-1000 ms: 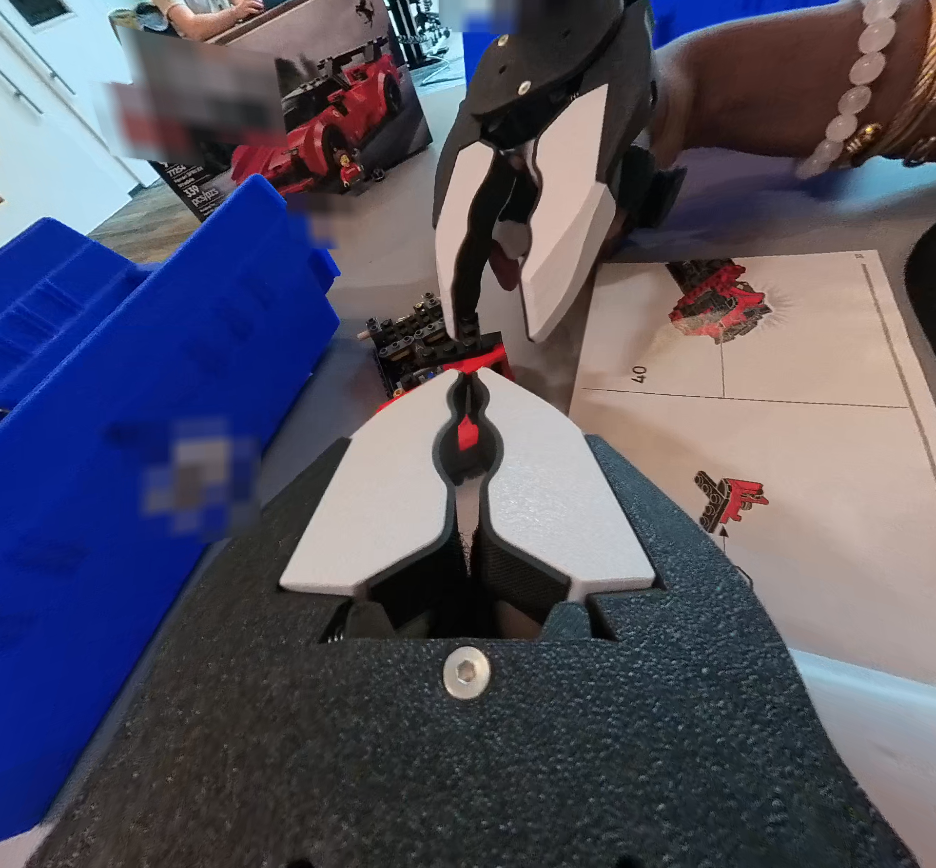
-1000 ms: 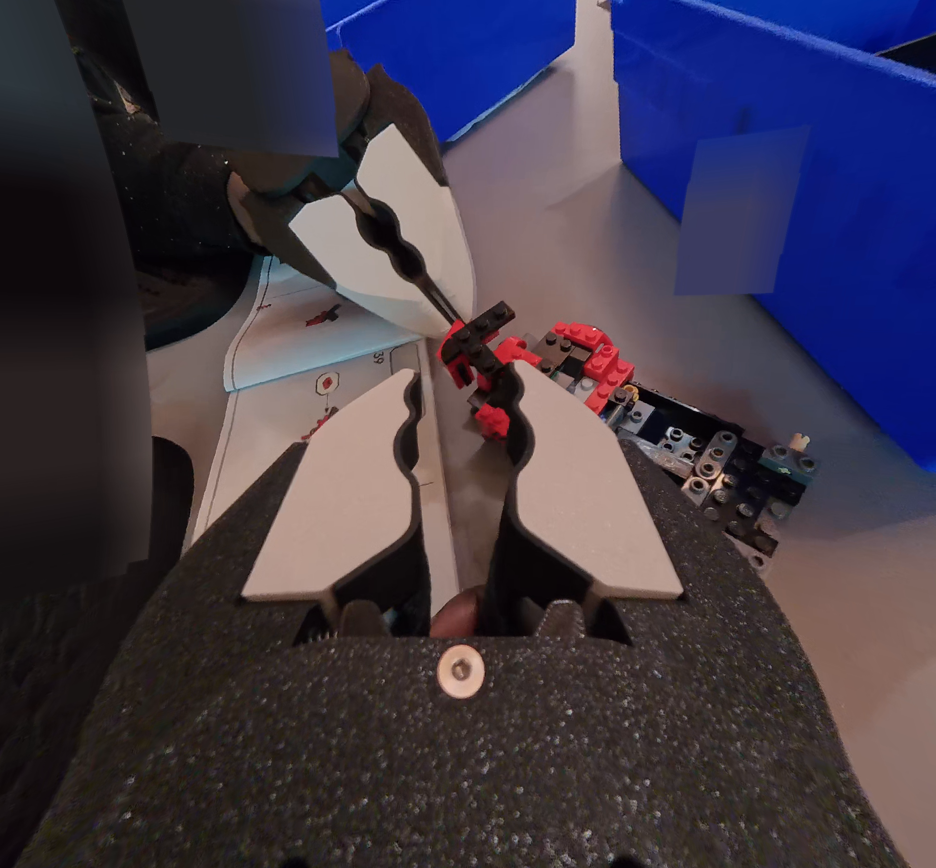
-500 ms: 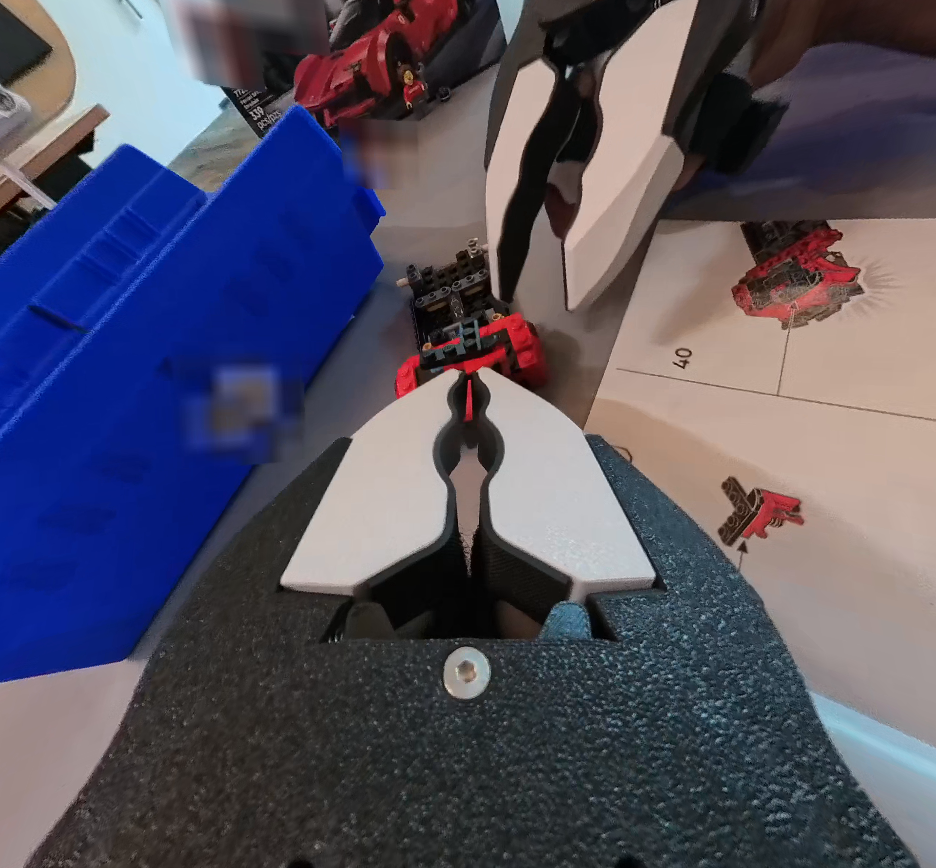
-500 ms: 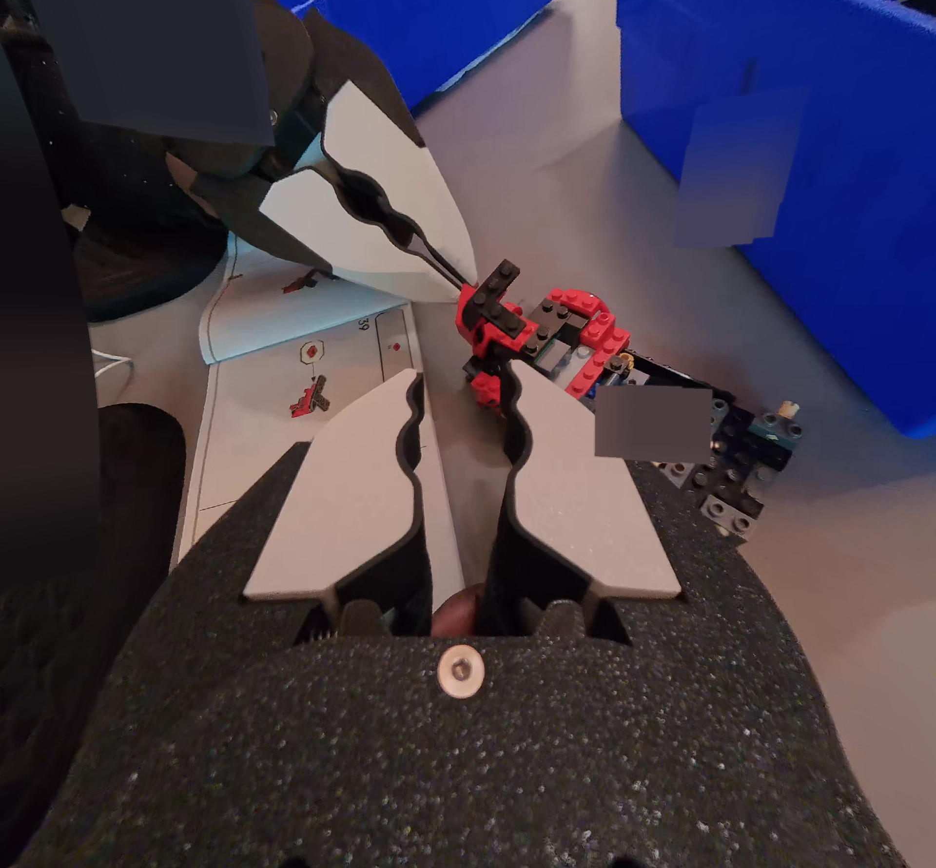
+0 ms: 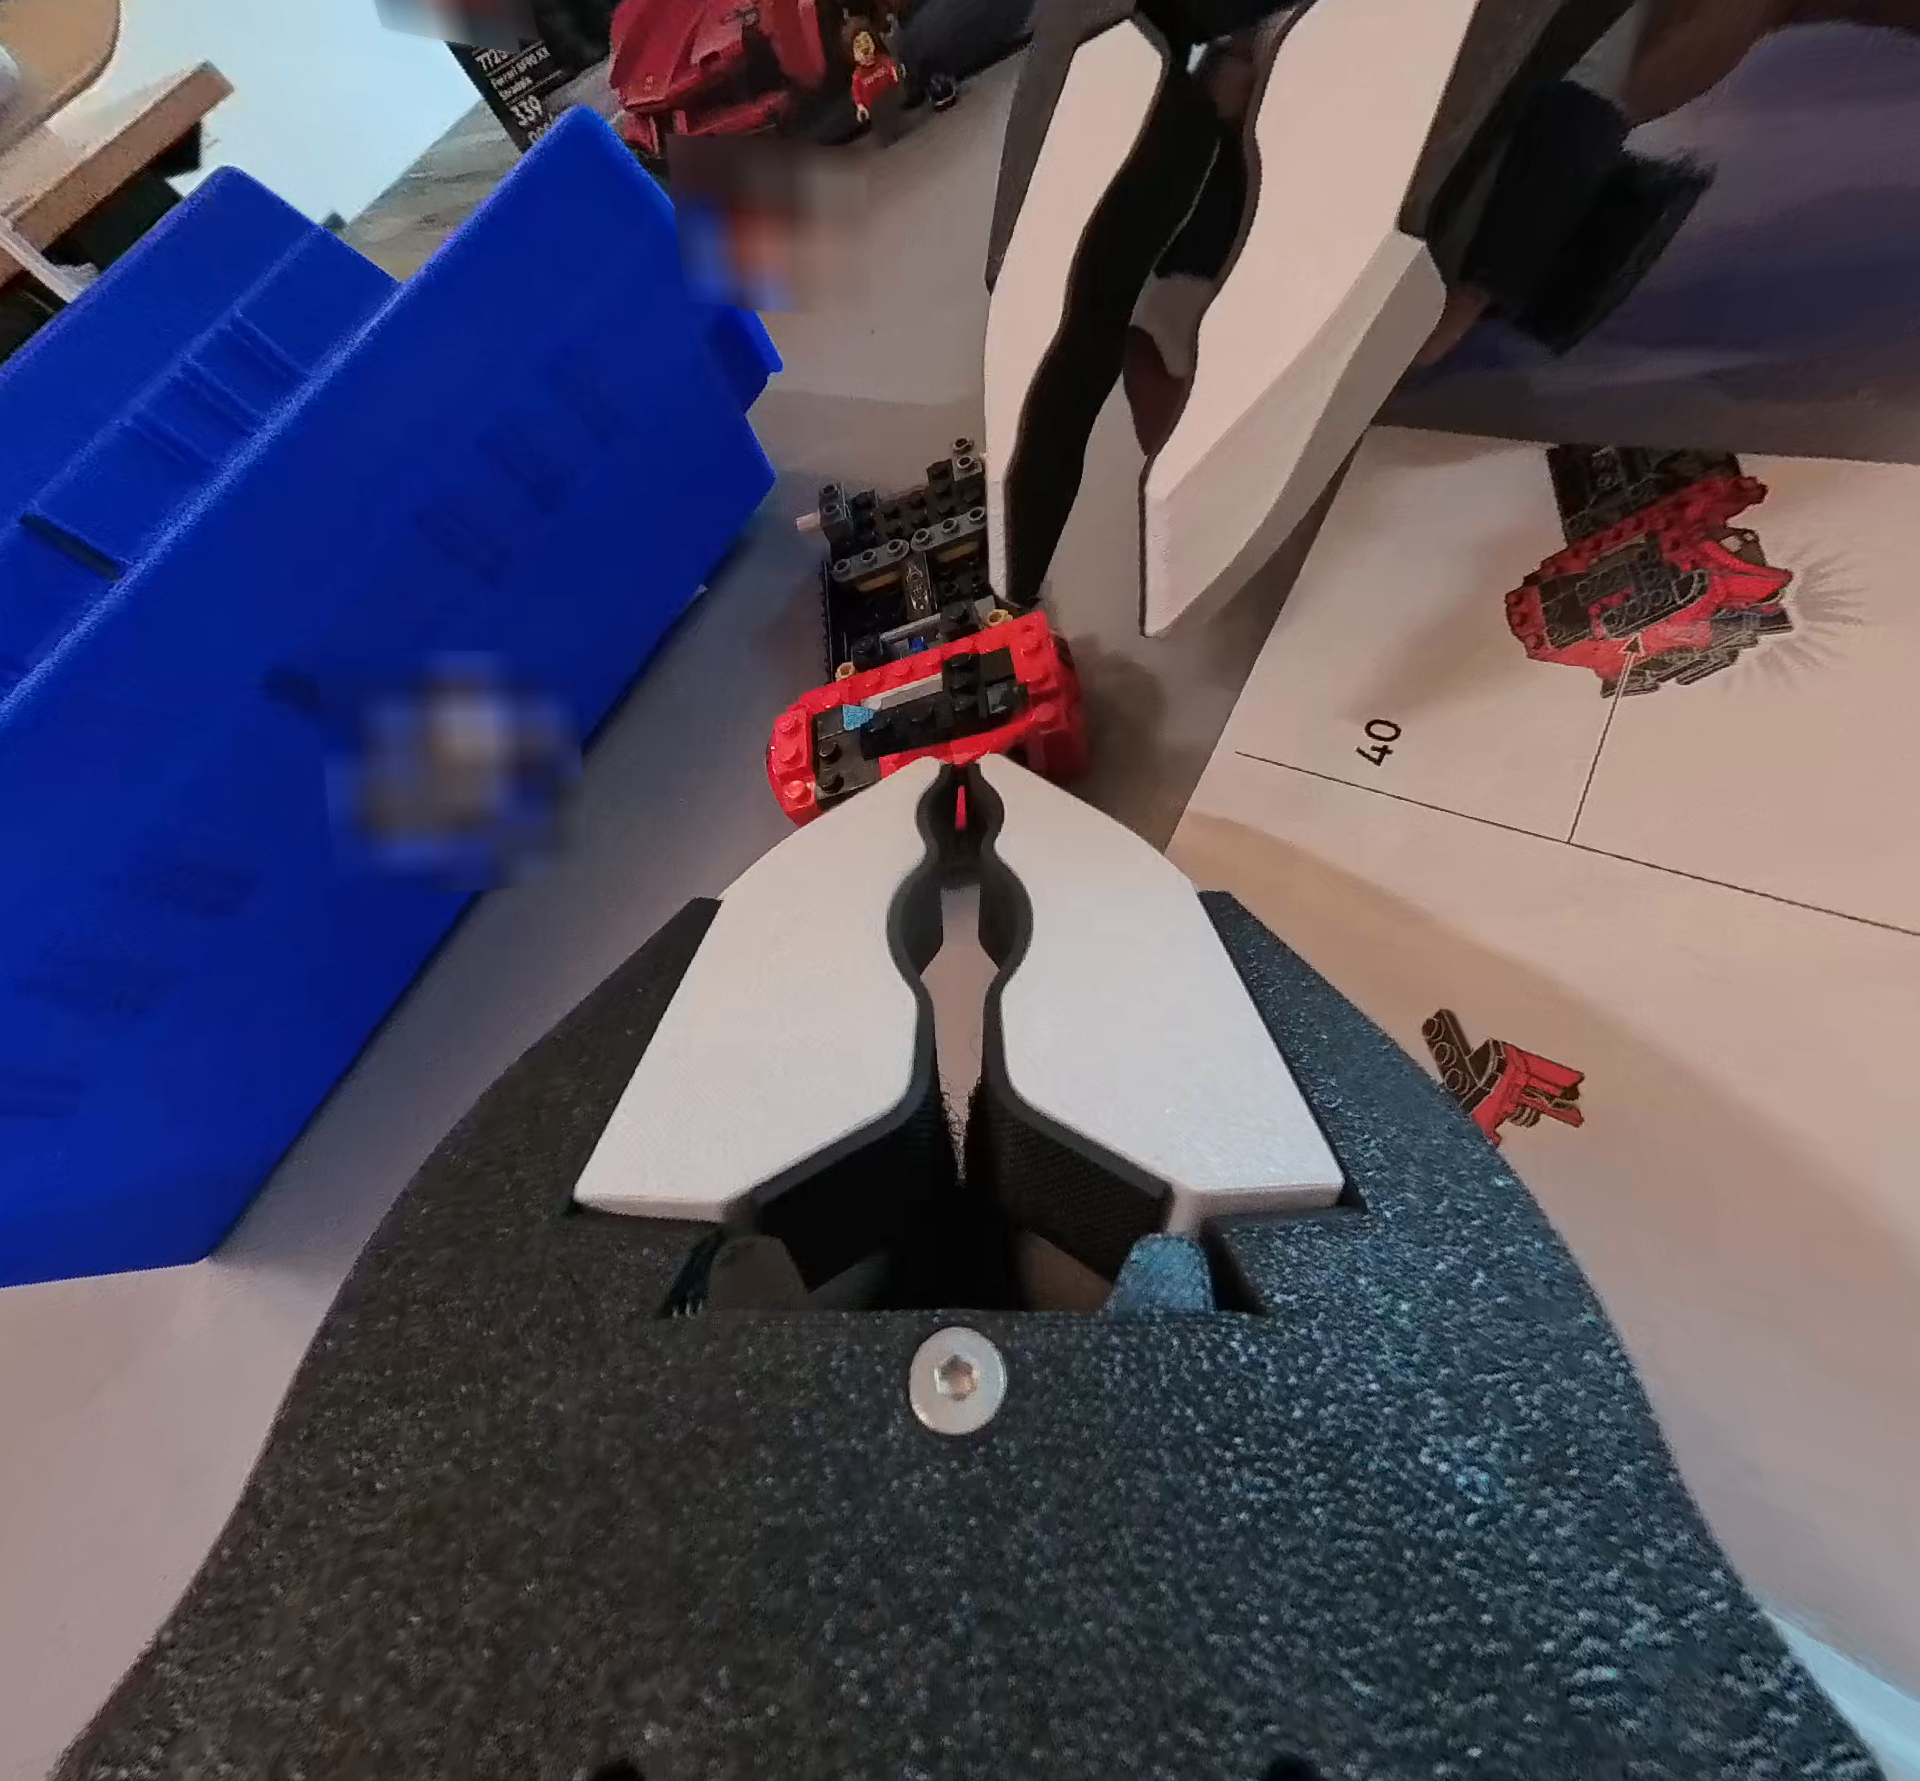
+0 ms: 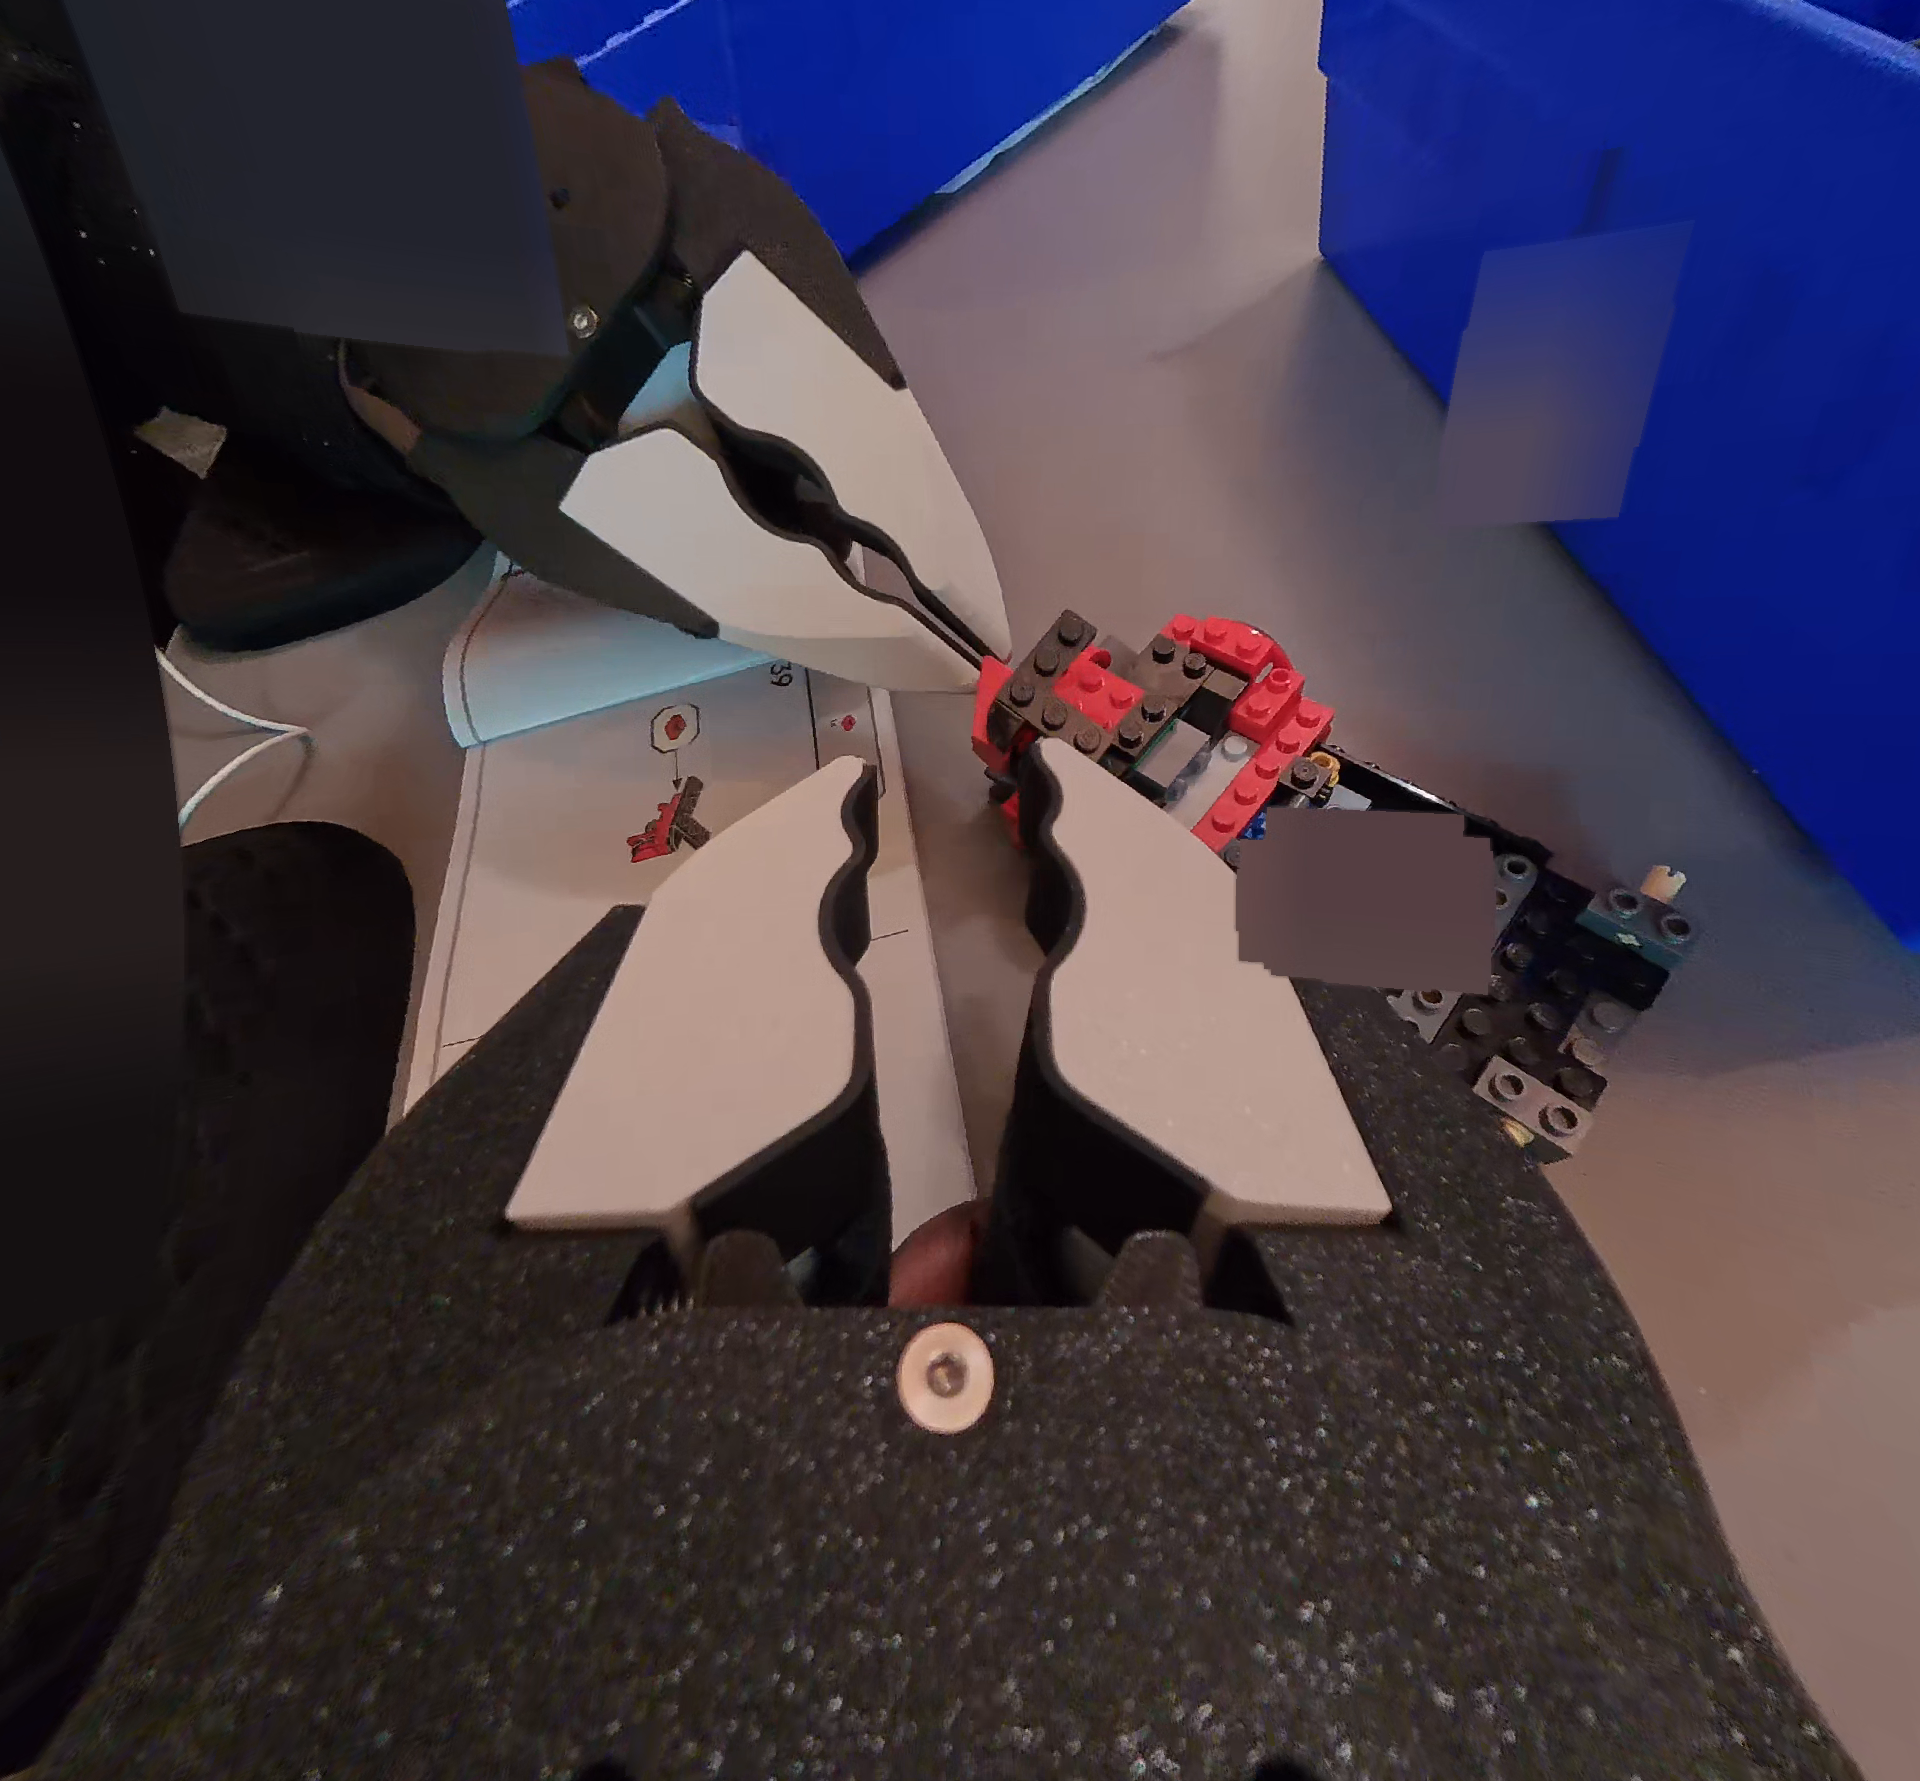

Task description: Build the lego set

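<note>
My left gripper [image 5: 958,777] pinches the red end of the half-built red-and-black brick car [image 5: 925,713] on the grey table [image 6: 1195,360]. My right gripper [image 6: 951,775] is parted, one finger touching the car, beside the white instruction sheet [image 5: 1714,796]

Blue bins [image 6: 1621,297] (open lane between) wall lego car [image 6: 1195,723].

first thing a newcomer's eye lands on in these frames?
The red-and-black lego car, half built, on the grey table between both grippers. The left gripper is pinched shut on a red piece at its near end; the right gripper stands open beside it. Blue bins flank the car, with an instruction sheet alongside.
</note>
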Demonstrator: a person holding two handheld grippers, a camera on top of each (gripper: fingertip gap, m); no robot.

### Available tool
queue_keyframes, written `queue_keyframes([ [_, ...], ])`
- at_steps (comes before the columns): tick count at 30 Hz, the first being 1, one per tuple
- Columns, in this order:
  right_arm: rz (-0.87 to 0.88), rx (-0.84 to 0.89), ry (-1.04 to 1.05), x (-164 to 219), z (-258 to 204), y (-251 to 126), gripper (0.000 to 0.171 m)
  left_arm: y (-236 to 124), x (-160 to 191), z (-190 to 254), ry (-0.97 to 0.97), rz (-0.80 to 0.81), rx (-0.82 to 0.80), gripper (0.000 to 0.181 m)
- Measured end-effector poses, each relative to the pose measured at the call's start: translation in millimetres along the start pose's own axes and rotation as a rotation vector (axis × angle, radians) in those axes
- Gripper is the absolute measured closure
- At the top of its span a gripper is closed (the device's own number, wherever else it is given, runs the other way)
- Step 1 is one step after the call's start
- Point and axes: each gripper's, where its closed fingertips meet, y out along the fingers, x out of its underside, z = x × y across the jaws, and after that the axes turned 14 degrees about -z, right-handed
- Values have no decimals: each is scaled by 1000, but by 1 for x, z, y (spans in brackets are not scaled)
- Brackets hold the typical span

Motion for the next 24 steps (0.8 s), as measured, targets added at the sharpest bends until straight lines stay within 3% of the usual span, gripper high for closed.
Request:
queue_keyframes([
  [13,-27,-1,-8,3,-1,7,145,2,2,6,6,-31,-9,181],
  [24,-42,17,-18,3,1,16,133,5,4,6,11,-47,-17,181],
])
